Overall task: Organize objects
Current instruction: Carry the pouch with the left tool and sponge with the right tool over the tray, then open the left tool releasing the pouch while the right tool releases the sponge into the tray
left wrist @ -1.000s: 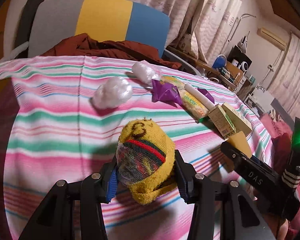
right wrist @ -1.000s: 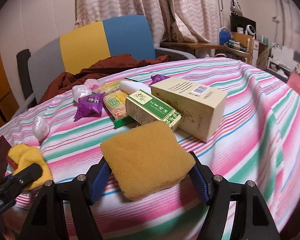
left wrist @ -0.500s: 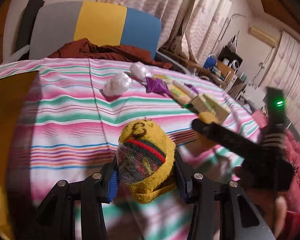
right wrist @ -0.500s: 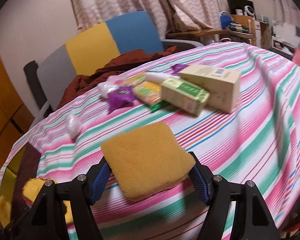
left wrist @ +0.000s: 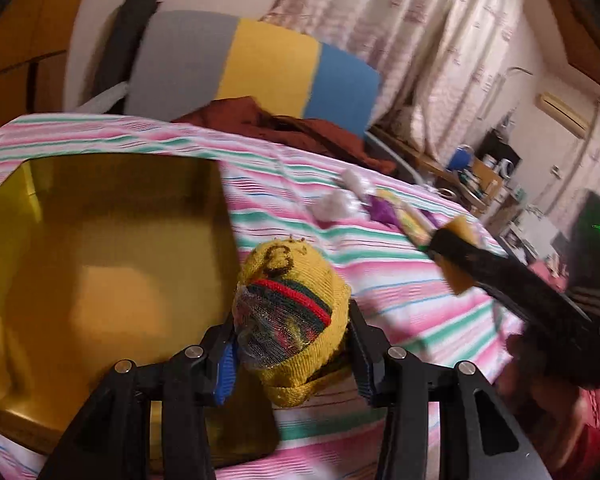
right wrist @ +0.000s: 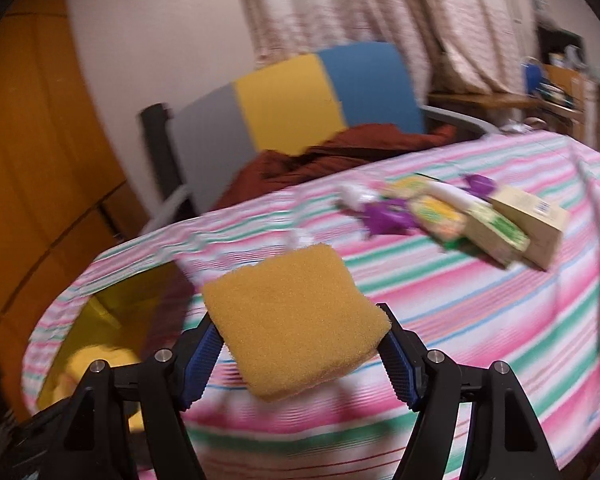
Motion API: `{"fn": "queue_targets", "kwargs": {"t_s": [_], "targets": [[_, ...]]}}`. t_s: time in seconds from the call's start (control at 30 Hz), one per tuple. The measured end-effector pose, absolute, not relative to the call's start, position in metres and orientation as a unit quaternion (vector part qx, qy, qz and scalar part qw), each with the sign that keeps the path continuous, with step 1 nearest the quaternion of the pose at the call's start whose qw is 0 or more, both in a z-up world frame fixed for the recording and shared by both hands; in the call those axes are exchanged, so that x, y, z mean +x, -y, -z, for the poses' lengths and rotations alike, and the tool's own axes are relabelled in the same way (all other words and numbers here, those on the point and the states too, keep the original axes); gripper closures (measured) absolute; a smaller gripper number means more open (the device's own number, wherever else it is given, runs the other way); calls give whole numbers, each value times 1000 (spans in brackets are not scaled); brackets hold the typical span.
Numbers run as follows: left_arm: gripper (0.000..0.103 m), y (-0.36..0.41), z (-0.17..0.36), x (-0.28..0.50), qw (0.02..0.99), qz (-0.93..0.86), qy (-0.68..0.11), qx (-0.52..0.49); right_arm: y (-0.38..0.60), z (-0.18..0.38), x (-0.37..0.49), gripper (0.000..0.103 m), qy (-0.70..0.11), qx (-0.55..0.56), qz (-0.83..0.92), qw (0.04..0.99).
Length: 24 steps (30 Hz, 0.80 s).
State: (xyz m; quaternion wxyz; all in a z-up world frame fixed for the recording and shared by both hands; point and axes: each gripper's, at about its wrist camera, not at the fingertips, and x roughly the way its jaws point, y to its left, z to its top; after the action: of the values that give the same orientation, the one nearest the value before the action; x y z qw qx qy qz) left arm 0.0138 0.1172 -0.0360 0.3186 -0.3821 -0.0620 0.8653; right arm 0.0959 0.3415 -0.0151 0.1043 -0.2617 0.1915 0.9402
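- Two loads are in our grip at once, over a table (right wrist: 480, 320) draped in a soft cloth striped pink, green and white.
- Our target, we judge, is the square yellow bin (left wrist: 100, 260) at the table's left end; its smooth walls look glossy and it seems roomy.
- We should bring each load clear over the bin's rim before letting go, one hand at a time, so the grippers don't collide.
- Our right gripper (right wrist: 300, 350) pinches a flat, porous yellow sponge (right wrist: 296, 320) by its two edges; it will likely drop lightly and may bounce.
- Our left gripper (left wrist: 290, 354) squeezes a rounded knitted yellow sock bundle (left wrist: 294, 320) with red and green bands, held just beside the bin's near corner.
- Small boxes (right wrist: 516, 228) and wrapped packets (right wrist: 384, 216) wait farther along the cloth.
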Motion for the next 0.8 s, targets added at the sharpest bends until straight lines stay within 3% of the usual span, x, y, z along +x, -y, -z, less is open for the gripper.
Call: {"fn": "queue_targets", "kwargs": {"t_s": [0.43,0.63,0.8], "targets": [[55,-27,41,-47,200,-890,100,-397,-234,-1,75,29,-121,-276,-952,-53],[44,-4,41,-57,178,-880,167,-407,-200,14,63,27,-97,-307,-942,-94],[26,6,28,-57,171,-889,186,-382,-183,23,56,26,-81,-326,-936,-108]]}}
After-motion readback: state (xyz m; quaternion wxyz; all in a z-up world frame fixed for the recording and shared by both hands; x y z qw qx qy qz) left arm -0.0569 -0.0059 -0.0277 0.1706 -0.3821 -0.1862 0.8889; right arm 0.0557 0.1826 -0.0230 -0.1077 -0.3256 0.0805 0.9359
